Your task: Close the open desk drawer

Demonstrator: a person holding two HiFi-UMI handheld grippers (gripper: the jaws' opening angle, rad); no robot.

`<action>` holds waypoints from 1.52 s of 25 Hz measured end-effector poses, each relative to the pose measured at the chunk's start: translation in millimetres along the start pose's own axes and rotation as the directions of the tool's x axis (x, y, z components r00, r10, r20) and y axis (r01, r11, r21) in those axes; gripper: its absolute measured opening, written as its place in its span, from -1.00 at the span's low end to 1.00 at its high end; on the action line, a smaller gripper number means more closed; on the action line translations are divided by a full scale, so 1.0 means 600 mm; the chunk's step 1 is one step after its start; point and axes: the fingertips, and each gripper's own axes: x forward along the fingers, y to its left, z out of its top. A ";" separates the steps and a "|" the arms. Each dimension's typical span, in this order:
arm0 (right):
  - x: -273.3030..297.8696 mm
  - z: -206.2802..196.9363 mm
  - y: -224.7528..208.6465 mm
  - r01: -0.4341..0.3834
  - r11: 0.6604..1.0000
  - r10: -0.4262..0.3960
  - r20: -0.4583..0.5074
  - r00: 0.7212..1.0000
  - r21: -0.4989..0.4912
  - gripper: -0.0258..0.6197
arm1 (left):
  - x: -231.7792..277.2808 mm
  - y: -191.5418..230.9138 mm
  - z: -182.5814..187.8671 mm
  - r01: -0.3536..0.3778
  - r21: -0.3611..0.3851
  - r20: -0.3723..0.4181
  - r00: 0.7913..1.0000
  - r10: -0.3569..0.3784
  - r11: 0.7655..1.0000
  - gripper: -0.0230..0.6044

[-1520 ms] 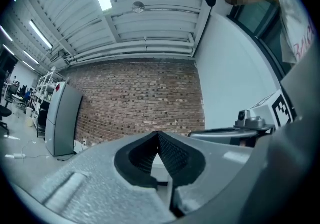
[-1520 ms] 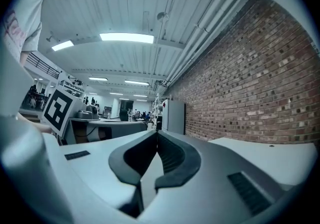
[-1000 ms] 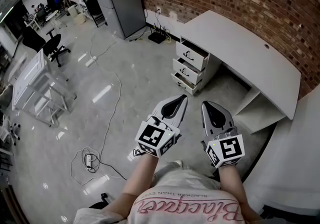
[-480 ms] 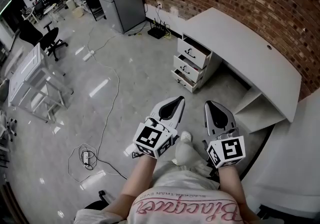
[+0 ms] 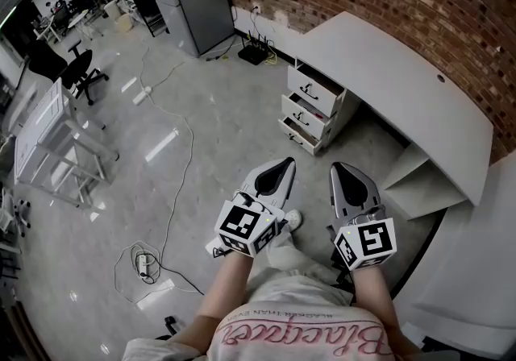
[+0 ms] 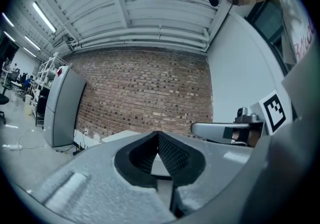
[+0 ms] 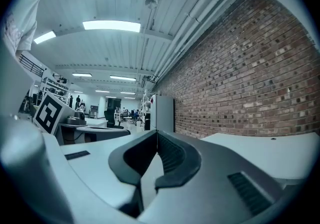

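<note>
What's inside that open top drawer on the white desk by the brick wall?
Only a dark strip shows inside the top drawer, behind its white front. No contents can be made out; the desk top covers the rest.

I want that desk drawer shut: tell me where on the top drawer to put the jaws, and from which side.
Take the middle of its front panel, coming from the floor side. It juts out from under the desk that way, so a push with shut jaws probably suffices.
</note>
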 end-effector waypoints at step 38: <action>0.397 -0.030 -0.293 0.113 0.987 -0.111 -0.026 0.994 0.114 -0.88 | 0.415 0.261 0.011 0.166 0.035 -0.183 0.970 -0.157 0.986 -0.91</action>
